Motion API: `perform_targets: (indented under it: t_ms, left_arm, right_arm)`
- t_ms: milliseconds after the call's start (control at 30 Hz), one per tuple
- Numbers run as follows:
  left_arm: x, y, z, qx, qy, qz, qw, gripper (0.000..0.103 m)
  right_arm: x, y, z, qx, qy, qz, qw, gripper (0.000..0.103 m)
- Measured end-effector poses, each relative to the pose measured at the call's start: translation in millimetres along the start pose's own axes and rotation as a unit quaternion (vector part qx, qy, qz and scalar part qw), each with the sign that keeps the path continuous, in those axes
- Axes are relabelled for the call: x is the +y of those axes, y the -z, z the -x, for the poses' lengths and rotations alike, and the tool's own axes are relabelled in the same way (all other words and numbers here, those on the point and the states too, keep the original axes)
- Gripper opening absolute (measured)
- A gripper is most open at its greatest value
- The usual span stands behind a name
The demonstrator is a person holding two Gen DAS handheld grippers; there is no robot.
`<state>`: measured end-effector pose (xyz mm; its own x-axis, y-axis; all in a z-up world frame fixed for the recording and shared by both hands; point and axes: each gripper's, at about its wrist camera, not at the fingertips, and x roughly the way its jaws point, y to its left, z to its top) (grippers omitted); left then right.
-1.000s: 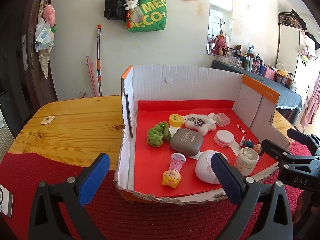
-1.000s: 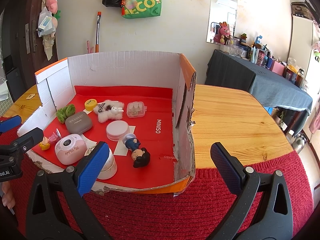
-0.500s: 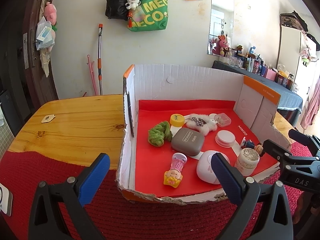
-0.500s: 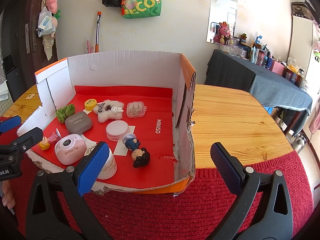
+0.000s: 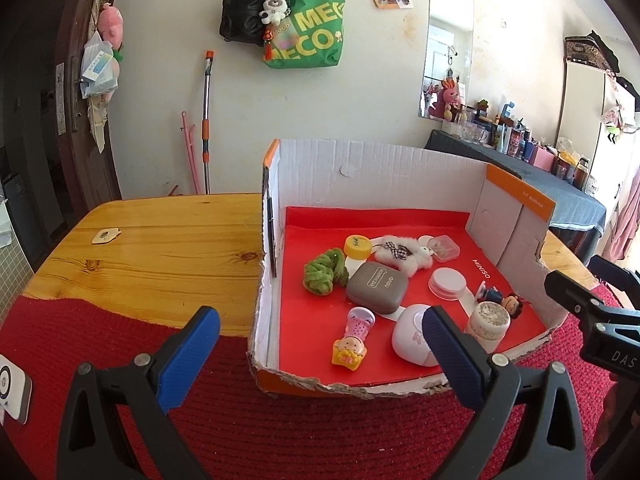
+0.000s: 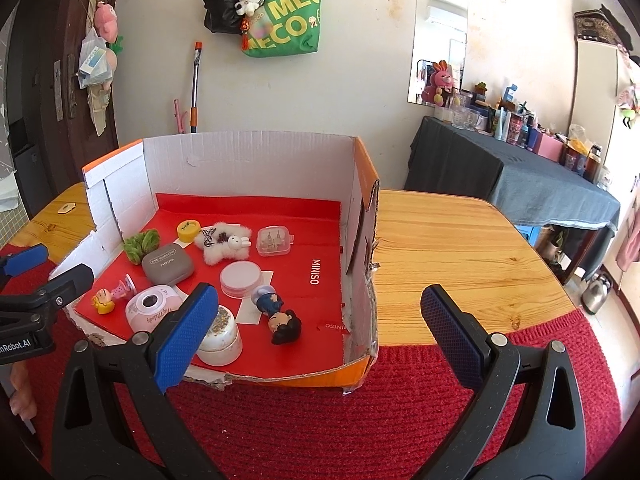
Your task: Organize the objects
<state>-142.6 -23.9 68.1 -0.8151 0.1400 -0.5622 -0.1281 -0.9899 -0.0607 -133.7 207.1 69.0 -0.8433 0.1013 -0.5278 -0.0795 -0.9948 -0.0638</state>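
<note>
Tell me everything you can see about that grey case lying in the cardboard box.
The grey case is a rounded, flat rectangle with a matte, smooth shell that looks like plastic, and pale lettering reading "EYE SHADOW" on its lid. It is closed and lies flat on the box's red floor, partly over a white paper strip. The green fuzzy thing sits close behind it and the yellow cap just beyond. Neither gripper touches it.

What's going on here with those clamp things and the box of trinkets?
A person holds two hand-held grippers in front of a cut-open cardboard box on a wooden table. The left gripper and right gripper are both open and hold nothing. Small items lie untouched on the box's red floor: a grey eyeshadow case, a fluffy bunny charm, a dark-haired figurine.
</note>
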Motion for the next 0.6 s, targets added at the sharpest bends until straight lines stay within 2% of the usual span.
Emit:
perform_targets:
  t_ms: [167, 267, 433, 600]
  left_arm:
    - [-3, 10, 18, 0.027, 0.010, 0.001, 0.9996, 0.103]
    - [-2, 24, 25, 0.059, 0.010, 0.020, 0.9980, 0.103]
    - [-7, 47, 22, 0.118, 0.009, 0.032, 0.9924, 0.103]
    - [-13, 61, 17, 0.145, 0.000, 0.023, 0.9891, 0.103]
  right_arm:
    - [-3, 7, 16, 0.046, -0.027, -0.021, 0.998, 0.103]
    - [0, 22, 25, 0.077, -0.035, -0.025, 0.996, 0.103]
    - [6, 49, 19, 0.137, -0.032, -0.038, 0.989, 0.103]
    - [9, 66, 10, 0.164, -0.015, -0.031, 0.986, 0.103]
